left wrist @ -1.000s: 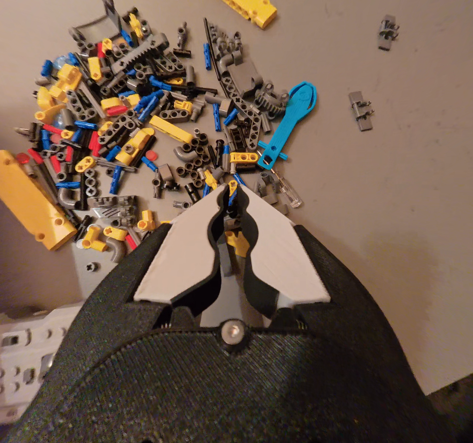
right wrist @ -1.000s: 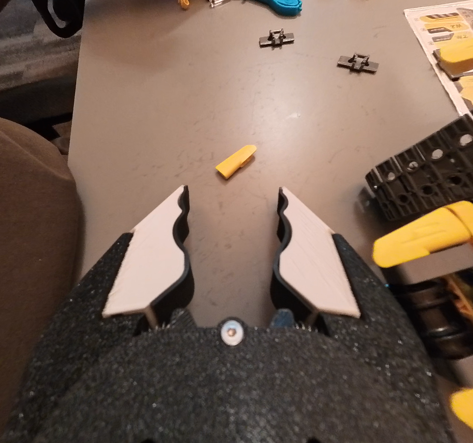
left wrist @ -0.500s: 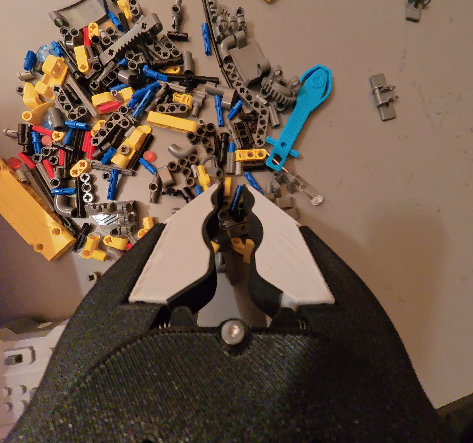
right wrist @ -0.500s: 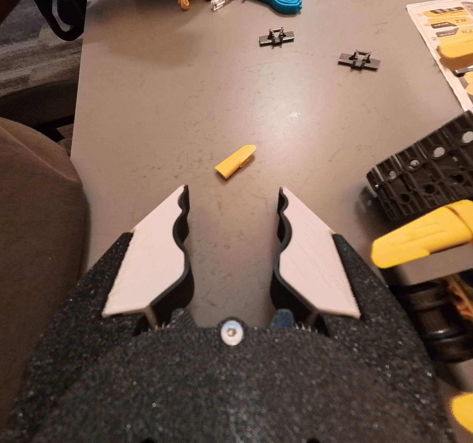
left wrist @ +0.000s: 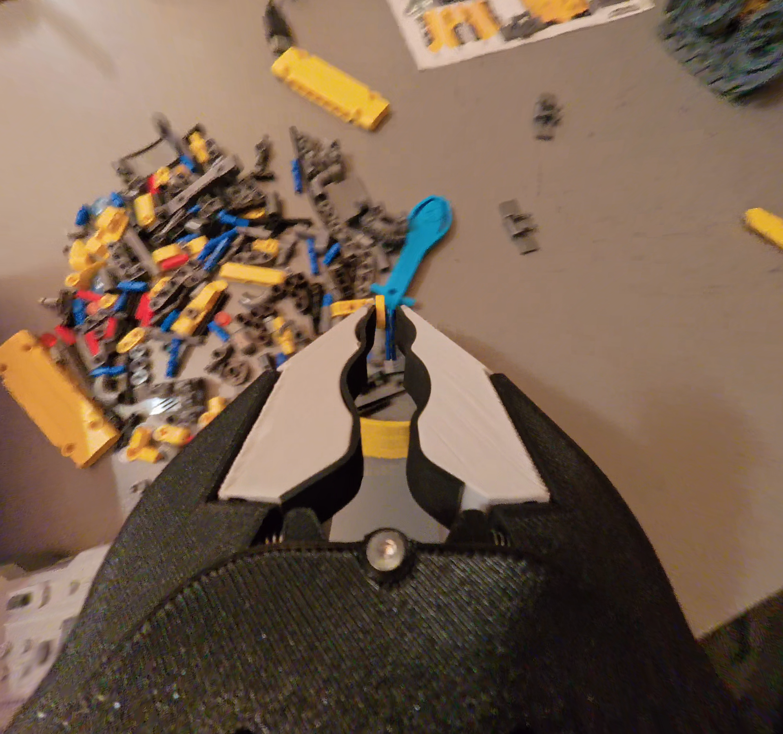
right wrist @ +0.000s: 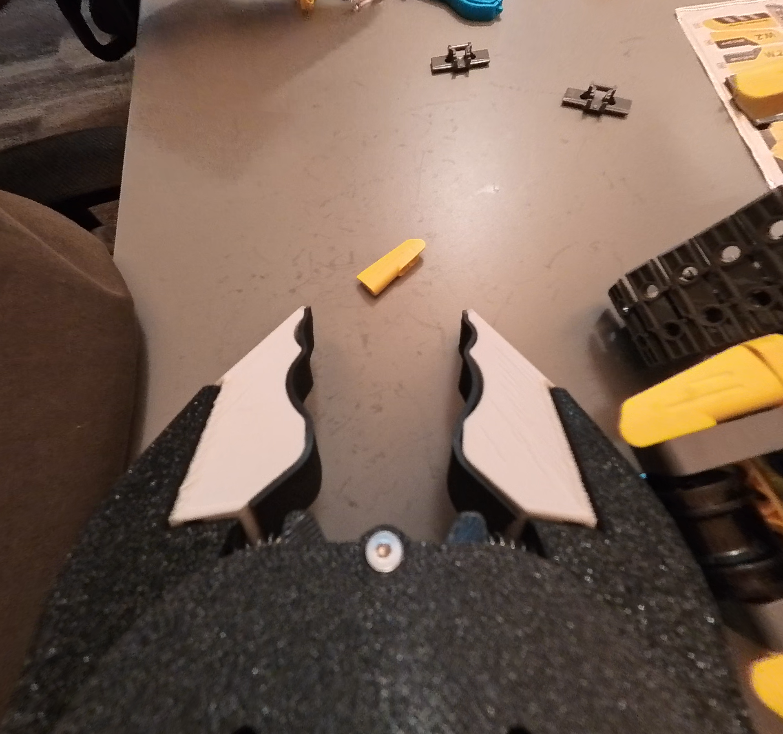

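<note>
My left gripper [left wrist: 384,311] is shut on a small assembly of grey, blue and yellow building pieces [left wrist: 387,345] and holds it above the grey table [left wrist: 593,374], at the right edge of a pile of loose pieces [left wrist: 203,268]. A blue lever tool [left wrist: 417,243] lies just beyond the fingertips. My right gripper [right wrist: 386,315] is open and empty, low over the table. A small yellow curved piece [right wrist: 392,268] lies just ahead of its fingertips; it also shows in the left wrist view [left wrist: 764,228].
A black tracked model [right wrist: 712,289] with yellow parts [right wrist: 703,391] stands to the right. Two dark track links [right wrist: 459,58] [right wrist: 596,101] and a printed sheet [right wrist: 741,69] lie farther off. Long yellow panels [left wrist: 330,88] [left wrist: 51,400] flank the pile. Brown fabric [right wrist: 55,374] lies past the table's left edge. About 30 cm separates my left fingertips from my right.
My left gripper has risen and drawn back from the pile with the small assembly between its fingers, so more of the table shows. The right gripper has not moved.
</note>
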The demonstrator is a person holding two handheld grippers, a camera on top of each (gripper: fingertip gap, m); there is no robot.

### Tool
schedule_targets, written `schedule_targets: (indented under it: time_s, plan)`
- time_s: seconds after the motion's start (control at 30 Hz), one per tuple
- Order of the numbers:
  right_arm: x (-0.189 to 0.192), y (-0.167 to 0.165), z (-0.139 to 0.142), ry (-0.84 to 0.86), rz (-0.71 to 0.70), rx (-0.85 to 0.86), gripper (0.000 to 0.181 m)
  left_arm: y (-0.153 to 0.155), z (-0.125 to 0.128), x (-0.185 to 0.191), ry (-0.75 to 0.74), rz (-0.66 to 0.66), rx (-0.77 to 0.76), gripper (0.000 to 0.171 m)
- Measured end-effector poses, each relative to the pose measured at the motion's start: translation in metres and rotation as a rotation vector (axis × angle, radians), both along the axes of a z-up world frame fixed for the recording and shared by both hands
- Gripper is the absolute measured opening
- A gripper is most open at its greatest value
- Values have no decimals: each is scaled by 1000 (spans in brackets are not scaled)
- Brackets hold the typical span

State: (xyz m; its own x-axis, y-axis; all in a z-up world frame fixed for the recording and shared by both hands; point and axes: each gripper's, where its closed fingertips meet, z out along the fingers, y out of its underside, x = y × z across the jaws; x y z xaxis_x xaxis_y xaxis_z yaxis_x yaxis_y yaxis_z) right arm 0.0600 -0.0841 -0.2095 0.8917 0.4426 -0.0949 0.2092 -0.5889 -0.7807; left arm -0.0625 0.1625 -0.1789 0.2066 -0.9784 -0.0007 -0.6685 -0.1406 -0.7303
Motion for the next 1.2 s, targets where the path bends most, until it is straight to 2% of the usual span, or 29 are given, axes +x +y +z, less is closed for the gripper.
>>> schedule_targets:
  time_s: [0.13,0.27,0.37,0.5,0.57,0.77,0.93,1.03,1.1,1.2]
  plan:
    - [-1,0,0,-7,3,1,69,-76,10,27,-70,-173,-104,6]
    - [-2,-1,-1,-30,12,9,69,-149,-18,46,-16,-314,-180,6]
    - [-3,-3,-2,-51,22,13,69,-172,-39,53,37,-329,-112,6]
    - [-5,-5,-2,-71,35,19,69,-146,-45,56,112,-241,203,6]
    - [-6,-6,-2,-79,40,22,69,-132,-45,55,141,-208,273,7]
    - [-7,-7,-2,-106,44,33,69,-83,-44,40,210,-71,317,6]
    - [-7,-6,-4,-106,44,23,69,-78,-46,35,174,-44,249,7]
    - [-6,-6,-4,-99,39,21,69,-78,-44,35,149,-39,230,14]
    - [-6,-4,1,-101,39,57,67,-71,-35,31,109,-20,203,11]
    - [-9,-1,16,-95,44,146,61,-36,0,16,-12,73,155,15]
